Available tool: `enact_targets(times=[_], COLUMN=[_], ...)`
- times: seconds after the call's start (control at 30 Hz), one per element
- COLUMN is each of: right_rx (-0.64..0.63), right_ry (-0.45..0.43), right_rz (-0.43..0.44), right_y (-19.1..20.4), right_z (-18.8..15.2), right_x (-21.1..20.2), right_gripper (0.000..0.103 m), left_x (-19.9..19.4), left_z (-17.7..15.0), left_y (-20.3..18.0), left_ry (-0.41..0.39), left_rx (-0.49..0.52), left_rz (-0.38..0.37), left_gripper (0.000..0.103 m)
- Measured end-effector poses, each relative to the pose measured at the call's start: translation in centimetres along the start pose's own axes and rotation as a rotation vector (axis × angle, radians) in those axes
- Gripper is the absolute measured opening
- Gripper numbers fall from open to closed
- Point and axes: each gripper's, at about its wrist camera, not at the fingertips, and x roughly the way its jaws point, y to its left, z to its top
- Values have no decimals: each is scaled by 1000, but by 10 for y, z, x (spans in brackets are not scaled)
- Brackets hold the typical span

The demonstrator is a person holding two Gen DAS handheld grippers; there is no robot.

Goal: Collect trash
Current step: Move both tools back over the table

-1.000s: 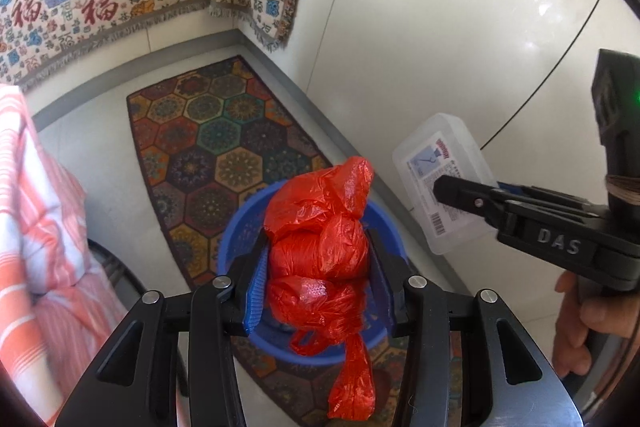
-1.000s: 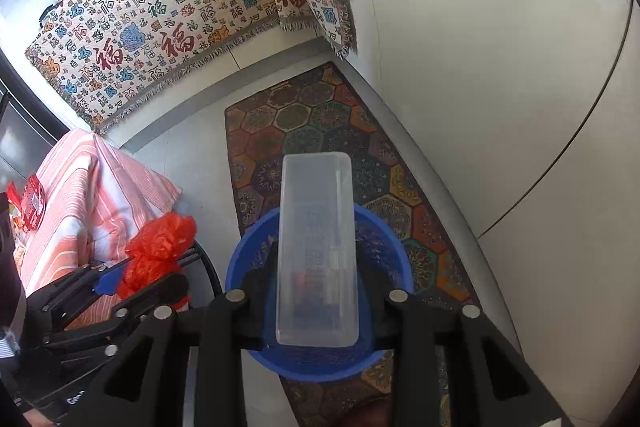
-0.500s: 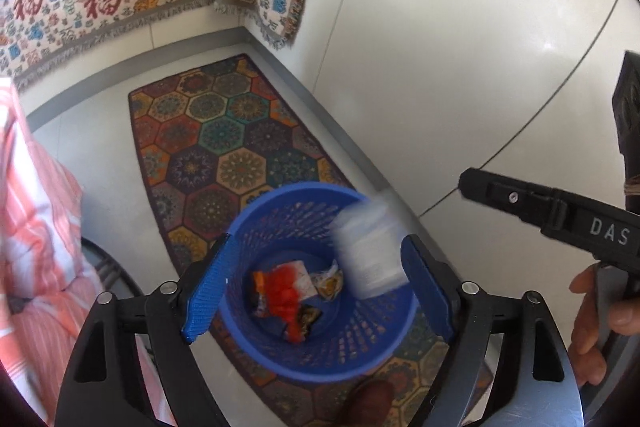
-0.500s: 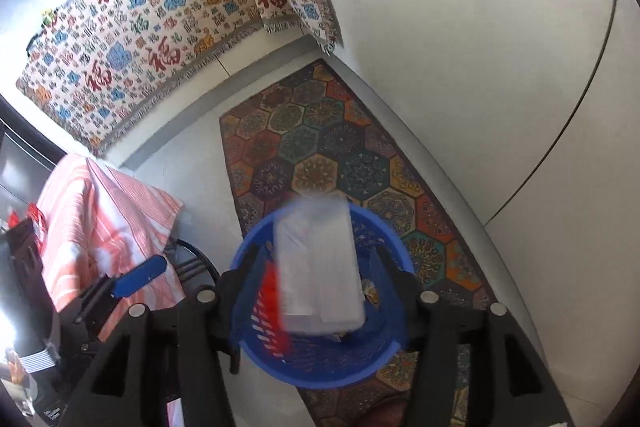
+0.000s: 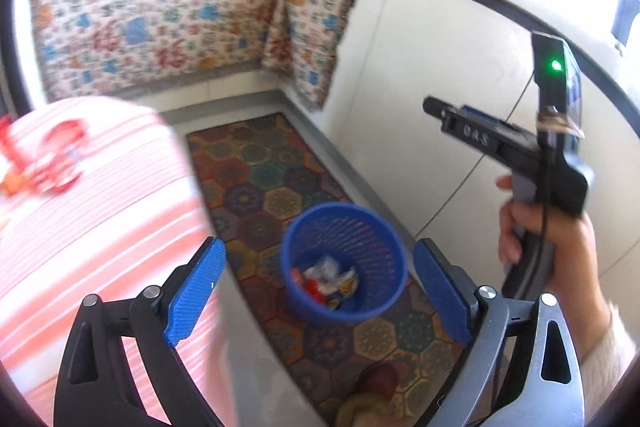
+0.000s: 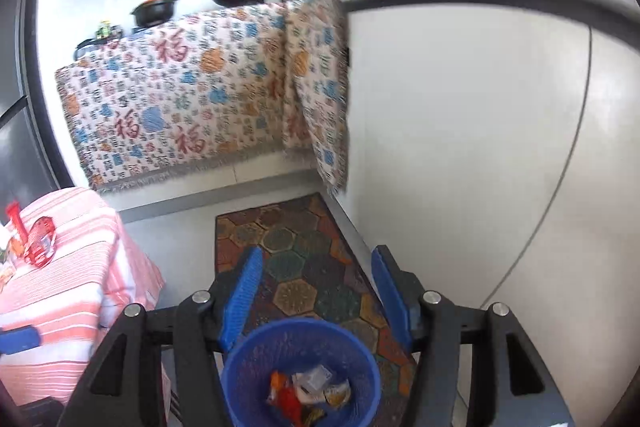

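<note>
A blue mesh waste basket point(image 5: 372, 301) stands on the patterned rug, with red and pale wrappers point(image 5: 326, 277) lying in its bottom. It also shows in the right wrist view point(image 6: 248, 371), with the trash point(image 6: 308, 393) inside. My left gripper point(image 5: 320, 291) is open and empty, raised above the basket. My right gripper point(image 6: 318, 293) is open and empty, above and behind the basket; it also shows in the left wrist view point(image 5: 480, 137), held up at the right. Red wrappers point(image 6: 36, 239) lie on the striped tablecloth at the left.
A table with a pink striped cloth point(image 5: 80, 219) stands at the left. A white cabinet wall point(image 6: 480, 147) runs along the right. A counter draped with a patterned cloth point(image 6: 180, 99) carries pots at the back. A hexagon-patterned rug point(image 5: 264, 179) covers the floor.
Both grippers opened and dropped their loads: the red bag and the clear plastic box fell into the basket. Both grippers then rose and tilted up, away from the basket.
</note>
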Motion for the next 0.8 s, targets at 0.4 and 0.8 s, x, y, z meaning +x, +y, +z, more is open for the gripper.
enact_targets(times=[0.4, 0.8], right_rx=[-168, -461], right_ry=[35, 272], right_rz=[373, 550], right_y=[188, 359], right_z=[-13, -98], right_x=[-29, -22], right_gripper=[59, 59], left_x=[-76, -78], left_z=[-64, -76], left_y=[182, 309], left_ry=[21, 66], left_rx=[-217, -269], left_rz=[401, 449], left_gripper=[96, 96])
